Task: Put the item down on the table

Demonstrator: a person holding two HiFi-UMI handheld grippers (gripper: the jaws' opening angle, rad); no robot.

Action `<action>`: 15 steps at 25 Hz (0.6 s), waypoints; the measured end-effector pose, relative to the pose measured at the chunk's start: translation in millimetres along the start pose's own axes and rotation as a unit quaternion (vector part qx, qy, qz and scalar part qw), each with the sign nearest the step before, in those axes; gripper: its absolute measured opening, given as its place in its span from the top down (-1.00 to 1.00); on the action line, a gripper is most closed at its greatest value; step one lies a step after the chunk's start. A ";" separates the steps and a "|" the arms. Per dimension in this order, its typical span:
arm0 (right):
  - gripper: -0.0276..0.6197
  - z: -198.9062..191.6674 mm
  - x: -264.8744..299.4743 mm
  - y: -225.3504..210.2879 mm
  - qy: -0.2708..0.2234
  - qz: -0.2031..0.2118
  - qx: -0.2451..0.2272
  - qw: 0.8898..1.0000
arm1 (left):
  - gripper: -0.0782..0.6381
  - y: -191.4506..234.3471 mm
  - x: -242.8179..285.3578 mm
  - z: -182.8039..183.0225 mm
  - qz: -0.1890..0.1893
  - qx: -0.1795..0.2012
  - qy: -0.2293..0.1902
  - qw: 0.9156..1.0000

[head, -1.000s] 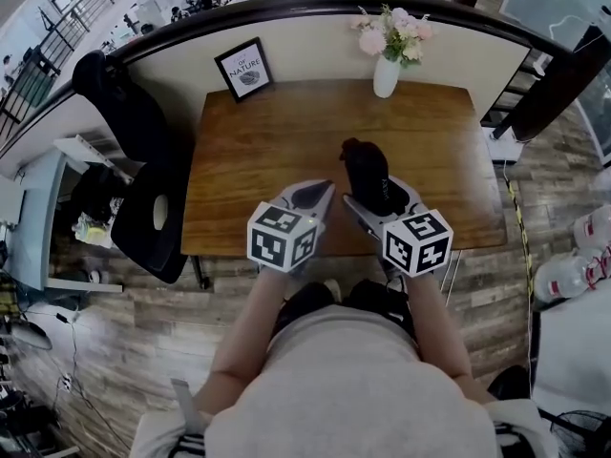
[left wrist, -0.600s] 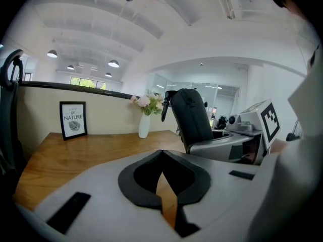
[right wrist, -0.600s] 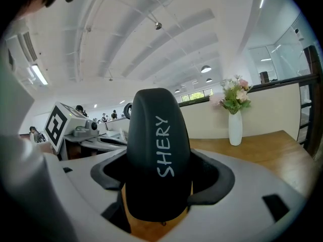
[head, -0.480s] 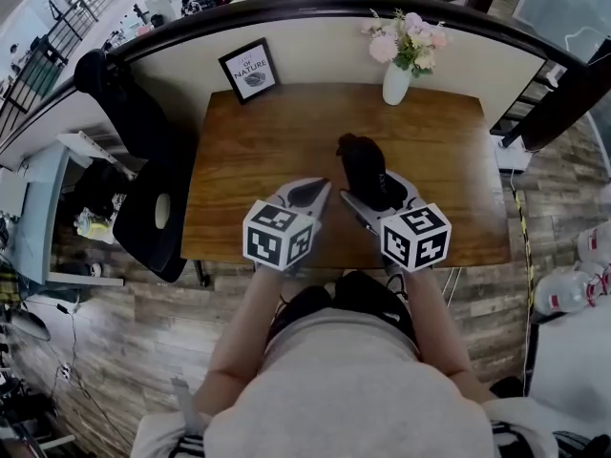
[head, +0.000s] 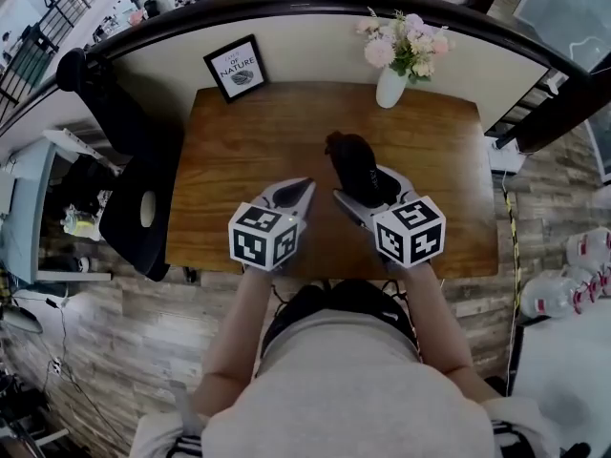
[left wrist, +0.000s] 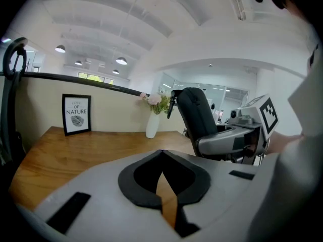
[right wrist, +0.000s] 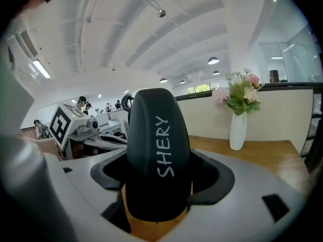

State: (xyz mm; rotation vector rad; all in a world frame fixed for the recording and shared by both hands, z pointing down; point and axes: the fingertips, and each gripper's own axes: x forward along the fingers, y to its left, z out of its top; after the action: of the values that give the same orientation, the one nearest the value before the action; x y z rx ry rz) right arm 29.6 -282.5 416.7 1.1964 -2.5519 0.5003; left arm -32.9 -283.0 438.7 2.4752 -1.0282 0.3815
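A black oblong case (head: 351, 165) printed "SHERY" (right wrist: 157, 155) stands upright above the wooden table (head: 239, 146). My right gripper (head: 363, 187) is shut on its lower end, and the jaws close around it in the right gripper view (right wrist: 157, 188). My left gripper (head: 304, 187) hovers beside it on the left, shut with nothing between its fingers (left wrist: 161, 158). In the left gripper view the case (left wrist: 197, 117) and the right gripper (left wrist: 237, 140) show at the right. I cannot tell whether the case touches the tabletop.
A framed "NATURE" print (head: 238, 68) leans at the table's back left. A white vase of flowers (head: 389, 86) stands at the back right against a curved wall. A black chair (head: 134, 208) sits off the table's left edge.
Both grippers and the case have drifted slightly left over the table. The right gripper's hold on the case is unchanged and the left stays shut.
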 end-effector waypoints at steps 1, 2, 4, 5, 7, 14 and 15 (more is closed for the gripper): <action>-0.20 -1.3 1.4 -2.2 0.006 0.002 -0.005 1.000 | 0.75 2.0 1.8 -1.5 0.003 -0.002 0.001 1.000; -0.20 -3.1 3.0 -4.7 0.013 0.004 -0.008 1.000 | 0.75 3.5 3.5 -2.3 0.006 -0.003 0.001 1.000; -0.20 -7.7 8.1 -10.3 0.026 0.009 -0.014 1.000 | 0.75 7.2 7.5 -3.3 0.011 -0.002 0.003 1.000; -0.20 -10.1 11.4 -13.1 0.033 0.010 -0.017 0.999 | 0.75 10.1 9.8 -4.5 0.015 -0.001 0.006 1.000; -0.20 -15.6 18.2 -18.3 0.048 0.013 -0.023 0.999 | 0.75 17.4 14.1 -9.4 0.025 -0.002 0.015 1.000; -0.20 -37.2 38.6 -30.9 0.087 0.033 -0.013 0.996 | 0.75 36.2 29.8 -38.5 0.037 -0.035 0.047 0.998; -0.20 -40.7 41.4 -32.5 0.094 0.036 -0.013 0.995 | 0.75 37.8 32.1 -40.8 0.037 -0.041 0.048 0.997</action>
State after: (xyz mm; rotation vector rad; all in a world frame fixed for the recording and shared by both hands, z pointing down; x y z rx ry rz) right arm 33.5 -313.1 475.7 1.0018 -2.4402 0.5662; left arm -41.6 -306.4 497.8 2.3290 -1.0756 0.4677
